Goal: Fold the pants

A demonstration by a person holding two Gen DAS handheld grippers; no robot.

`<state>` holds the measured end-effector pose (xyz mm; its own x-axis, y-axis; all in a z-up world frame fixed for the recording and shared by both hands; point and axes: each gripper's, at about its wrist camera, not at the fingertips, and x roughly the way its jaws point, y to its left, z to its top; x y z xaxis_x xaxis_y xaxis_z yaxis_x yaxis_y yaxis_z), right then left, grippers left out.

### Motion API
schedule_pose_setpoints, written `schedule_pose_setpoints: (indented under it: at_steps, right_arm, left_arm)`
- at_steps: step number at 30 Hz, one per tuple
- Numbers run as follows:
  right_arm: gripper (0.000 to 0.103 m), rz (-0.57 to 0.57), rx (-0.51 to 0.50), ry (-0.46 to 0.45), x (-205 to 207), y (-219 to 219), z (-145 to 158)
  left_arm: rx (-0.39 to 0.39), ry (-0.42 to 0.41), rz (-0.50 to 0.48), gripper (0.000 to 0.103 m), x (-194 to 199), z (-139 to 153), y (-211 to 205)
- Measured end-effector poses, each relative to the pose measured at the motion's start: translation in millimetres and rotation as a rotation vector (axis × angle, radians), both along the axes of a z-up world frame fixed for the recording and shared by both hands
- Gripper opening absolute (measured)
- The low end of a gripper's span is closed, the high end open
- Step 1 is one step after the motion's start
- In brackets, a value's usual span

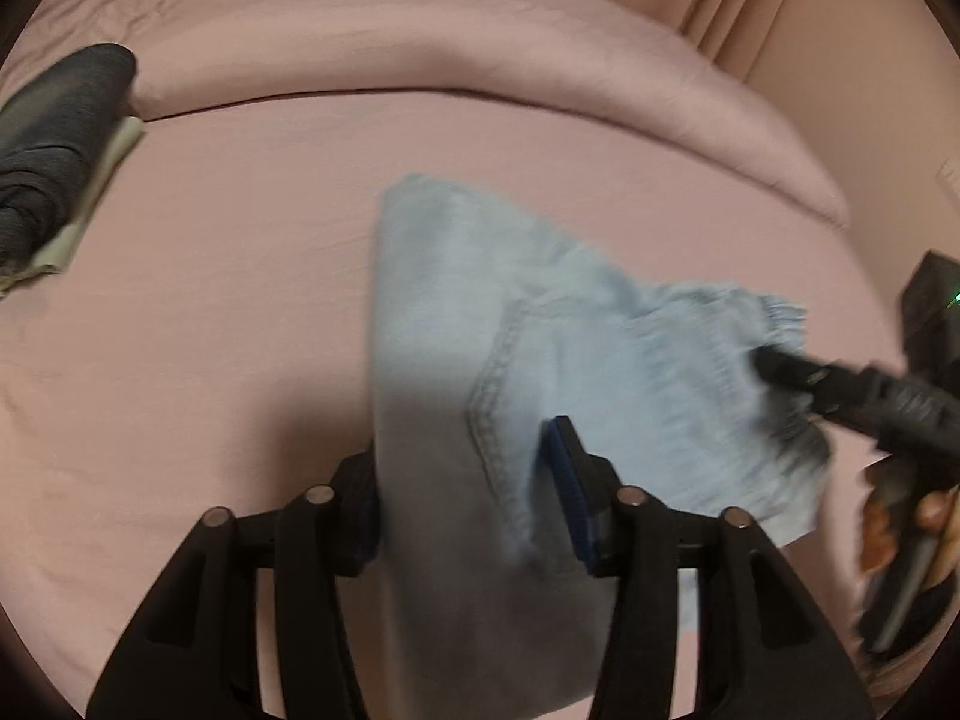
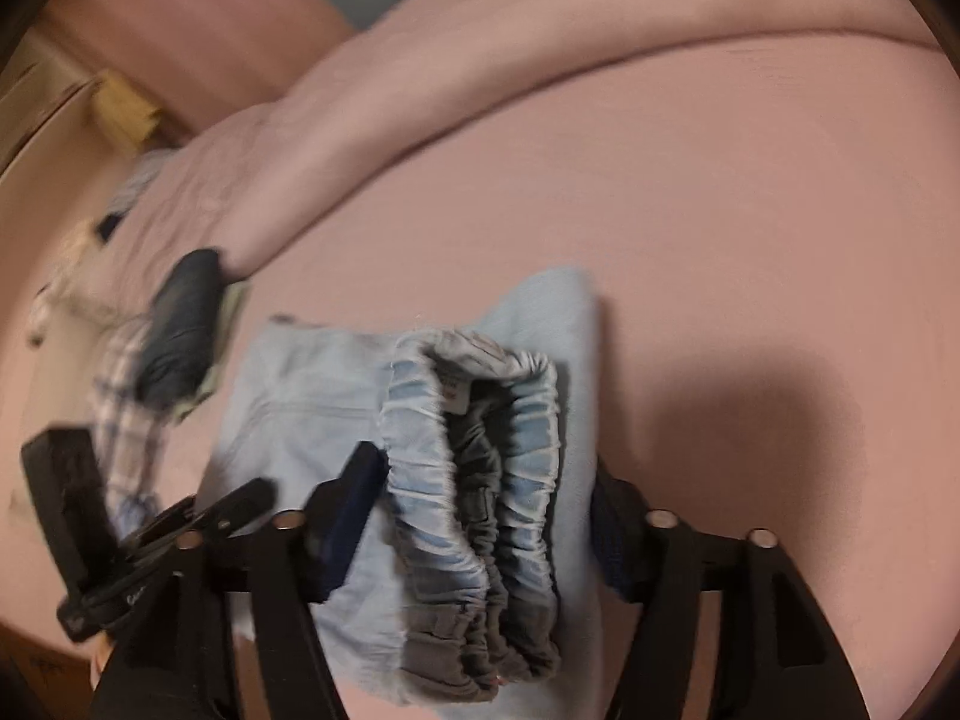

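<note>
Two claws hang over a pink bed [image 1: 240, 300], and the light blue pants [image 1: 480, 312] lie folded on the sheet between them. The left claw [image 1: 474, 498] straddles one end of the bundle near a stitched seam; its jaws stand apart, the blue pad [image 1: 570, 480] on one side clear of the denim, so nothing is gripped. The right claw [image 2: 480, 516] stands open as well, the gathered elastic waistband [image 2: 474, 480] sitting loose in the gap between its fingers without either pad pressing it. From the left wrist view, the right claw's dark fingers [image 1: 798, 372] reach the frayed hem at the far edge of the pants, with part of a hand [image 1: 930, 516] behind them. Off to one side of the bed rests a dark rolled garment [image 1: 54, 144] on a pale cloth [image 1: 108, 180], well apart from the pants. A plump pink duvet [image 1: 420, 42] runs along the far side.
</note>
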<state>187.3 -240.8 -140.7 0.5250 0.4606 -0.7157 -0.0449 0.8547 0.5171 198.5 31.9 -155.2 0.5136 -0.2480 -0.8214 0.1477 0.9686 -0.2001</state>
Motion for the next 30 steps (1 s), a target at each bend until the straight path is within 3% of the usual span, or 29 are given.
schedule_pose_setpoints:
  at_steps: [2,4,9,13,17,21,25,30]
  right_arm:
    - [0.071,-0.040,0.023,0.021,-2.4,-12.1,-5.0]
    - [0.077,-0.063,0.027,0.020,-5.8,-18.8,-3.7]
    - [0.078,-0.087,-0.051,-0.018,-16.5,-19.4,12.1]
    - [0.078,-0.141,-0.214,-0.153,-32.2,-10.1,43.3]
    - [0.078,0.000,-0.181,-0.196,-42.9,9.5,46.0]
    - [0.061,0.109,-0.290,-0.173,-49.8,36.1,21.7]
    - [0.059,0.126,-0.327,-0.114,-42.5,35.0,-8.2]
    - [0.059,0.126,-0.323,-0.122,-48.1,35.2,10.2]
  left_arm:
    - [0.039,-0.006,0.018,0.070,-6.4,-2.9,5.5]
    - [0.081,-0.021,0.031,0.077,-12.9,-2.0,9.4]
    - [0.134,-0.067,0.067,0.077,-25.1,8.0,21.1]
    - [0.093,-0.110,0.044,0.080,-30.3,21.1,14.0]
    - [0.080,-0.097,-0.005,0.081,-13.8,14.4,-16.3]
    - [0.156,-0.066,-0.039,0.085,-8.0,-8.6,-39.6]
    - [0.148,-0.045,-0.028,0.092,0.8,-21.7,-37.0]
    - [0.161,-0.072,-0.020,0.091,-12.0,1.1,-34.1]
